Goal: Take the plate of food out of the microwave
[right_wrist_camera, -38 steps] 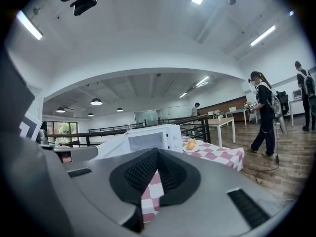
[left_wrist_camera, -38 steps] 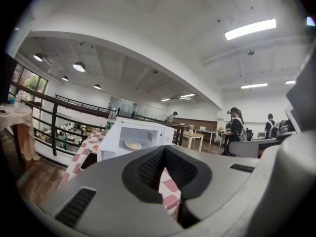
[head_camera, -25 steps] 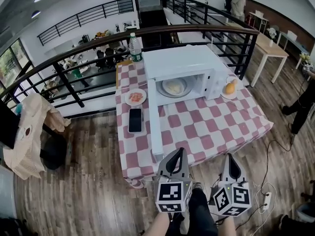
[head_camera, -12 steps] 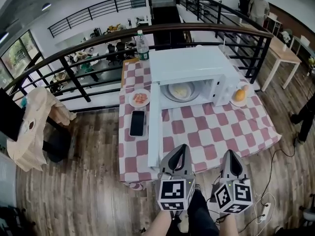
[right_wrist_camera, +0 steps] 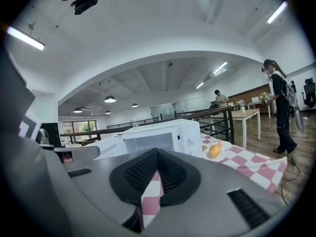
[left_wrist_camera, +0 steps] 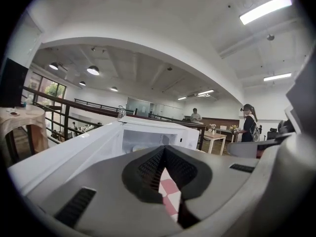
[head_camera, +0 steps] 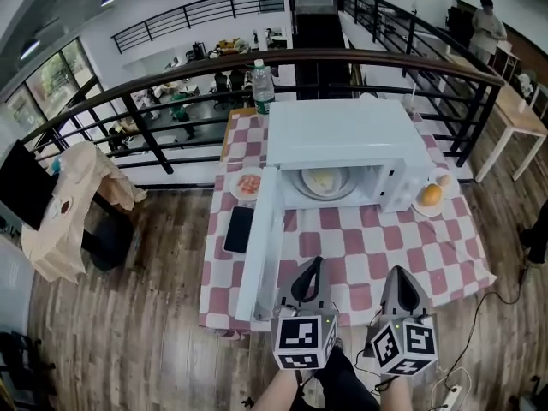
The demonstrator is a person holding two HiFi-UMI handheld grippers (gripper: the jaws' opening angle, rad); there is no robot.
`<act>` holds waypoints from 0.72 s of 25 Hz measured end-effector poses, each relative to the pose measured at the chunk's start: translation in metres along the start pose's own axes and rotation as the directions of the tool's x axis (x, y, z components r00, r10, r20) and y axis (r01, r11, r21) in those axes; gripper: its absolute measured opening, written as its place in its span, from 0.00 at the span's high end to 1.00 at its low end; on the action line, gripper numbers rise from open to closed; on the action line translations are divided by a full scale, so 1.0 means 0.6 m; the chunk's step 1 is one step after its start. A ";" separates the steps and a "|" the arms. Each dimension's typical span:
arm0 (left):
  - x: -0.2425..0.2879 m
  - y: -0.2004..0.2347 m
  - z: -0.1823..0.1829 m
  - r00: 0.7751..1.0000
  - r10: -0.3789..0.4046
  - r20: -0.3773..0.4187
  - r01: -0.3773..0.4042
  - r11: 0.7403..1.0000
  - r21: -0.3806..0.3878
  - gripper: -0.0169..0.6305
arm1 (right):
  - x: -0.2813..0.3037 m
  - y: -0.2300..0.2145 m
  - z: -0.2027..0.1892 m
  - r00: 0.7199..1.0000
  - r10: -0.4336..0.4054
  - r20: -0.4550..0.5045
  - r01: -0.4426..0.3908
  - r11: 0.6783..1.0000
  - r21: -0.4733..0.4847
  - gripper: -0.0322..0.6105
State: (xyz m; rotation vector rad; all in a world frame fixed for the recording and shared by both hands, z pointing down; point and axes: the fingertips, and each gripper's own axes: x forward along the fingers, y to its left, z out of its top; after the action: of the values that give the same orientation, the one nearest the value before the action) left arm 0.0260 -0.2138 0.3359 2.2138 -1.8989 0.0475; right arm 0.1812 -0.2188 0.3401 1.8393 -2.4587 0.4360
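White and boxy, the microwave [head_camera: 342, 139] stood on the checked table [head_camera: 385, 247] with its door [head_camera: 257, 242] swung wide open toward us. The plate of food [head_camera: 324, 181] lay inside on the cavity floor, untouched. We judged this the approach step. The left gripper [head_camera: 314, 264] and the right gripper [head_camera: 401, 274] hung over the table's near edge, well short of the cavity, each with its jaws pressed together on nothing. Next, we reckoned, a gripper would need to part its jaws, reach past the door and take the plate's rim level. Only the head view showed the plate plainly, along with a phone [head_camera: 239, 229] beside the door. The right gripper view caught the orange [right_wrist_camera: 214, 150] at the microwave's right, which the left gripper view missed.
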 end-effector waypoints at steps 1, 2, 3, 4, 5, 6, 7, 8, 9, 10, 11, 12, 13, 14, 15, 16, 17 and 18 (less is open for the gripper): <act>0.009 0.000 0.002 1.000 0.013 0.001 -0.013 1.000 -0.001 0.96 | 0.010 -0.006 0.005 1.000 0.011 0.000 -0.011 1.000 0.001 0.95; 0.018 0.000 0.004 1.000 0.025 0.003 -0.025 1.000 -0.004 0.96 | 0.020 -0.011 0.009 1.000 0.021 0.000 -0.021 1.000 0.002 0.95; 0.028 0.000 0.007 0.999 0.036 0.005 -0.036 0.999 -0.009 0.96 | 0.030 -0.017 0.014 0.999 0.032 0.001 -0.032 0.999 0.002 0.95; 0.037 -0.002 0.009 0.999 0.047 0.007 -0.047 0.999 -0.013 0.96 | 0.039 -0.022 0.019 0.999 0.042 0.001 -0.042 0.999 0.002 0.95; 0.045 -0.003 0.010 0.998 0.058 0.008 -0.058 0.998 -0.016 0.96 | 0.047 -0.028 0.023 0.999 0.052 0.001 -0.052 0.999 0.001 0.95; 0.053 -0.005 0.010 0.998 0.069 0.008 -0.069 0.997 -0.019 0.96 | 0.056 -0.034 0.026 0.998 0.061 0.001 -0.061 0.998 0.001 0.95; 0.061 -0.007 0.011 0.997 0.078 0.009 -0.077 0.997 -0.023 0.96 | 0.064 -0.040 0.028 0.998 0.070 0.000 -0.070 0.998 0.000 0.95; 0.069 -0.009 0.010 0.996 0.085 0.009 -0.084 0.996 -0.029 0.96 | 0.072 -0.045 0.030 0.997 0.078 -0.001 -0.078 0.997 0.001 0.95; 0.077 -0.010 0.009 0.996 0.090 0.009 -0.089 0.995 -0.037 0.96 | 0.080 -0.051 0.031 0.996 0.086 -0.003 -0.086 0.996 0.002 0.95; 0.085 -0.012 0.007 0.996 0.094 0.006 -0.094 0.994 -0.048 0.96 | 0.089 -0.056 0.032 0.995 0.095 -0.006 -0.095 0.995 0.004 0.95; 0.093 -0.013 0.004 0.995 0.099 0.002 -0.099 0.993 -0.058 0.96 | 0.098 -0.061 0.032 0.995 0.104 -0.010 -0.104 0.995 0.007 0.95; 0.100 -0.013 0.001 0.994 0.107 -0.003 -0.107 0.992 -0.066 0.96 | 0.106 -0.066 0.033 0.994 0.113 -0.013 -0.113 0.994 0.011 0.95; 0.106 -0.014 -0.003 0.993 0.115 -0.009 -0.115 0.991 -0.072 0.96 | 0.115 -0.071 0.033 0.993 0.120 -0.017 -0.119 0.993 0.016 0.95; 0.112 -0.014 -0.006 0.992 0.123 -0.015 -0.124 0.989 -0.075 0.96 | 0.122 -0.076 0.033 0.992 0.125 -0.020 -0.125 0.992 0.021 0.95; 0.117 -0.015 -0.009 0.991 0.129 -0.020 -0.130 0.988 -0.077 0.96 | 0.129 -0.081 0.033 0.991 0.129 -0.022 -0.129 0.991 0.026 0.95; 0.122 -0.015 -0.012 0.991 0.135 -0.023 -0.136 0.988 -0.078 0.96 | 0.135 -0.084 0.033 0.991 0.133 -0.024 -0.132 0.991 0.030 0.95; 0.126 -0.014 -0.013 0.990 0.140 -0.027 -0.142 0.987 -0.078 0.96 | 0.141 -0.087 0.032 0.990 0.137 -0.025 -0.136 0.990 0.035 0.95; 0.130 -0.014 -0.015 0.989 0.145 -0.030 -0.147 0.986 -0.077 0.96 | 0.147 -0.089 0.031 0.990 0.141 -0.027 -0.140 0.989 0.040 0.95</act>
State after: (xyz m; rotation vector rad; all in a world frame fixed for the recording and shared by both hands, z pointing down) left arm 0.0476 -0.2865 0.3566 2.0111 -2.0111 0.0221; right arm 0.2083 -0.3198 0.3503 1.6663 -2.5875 0.5161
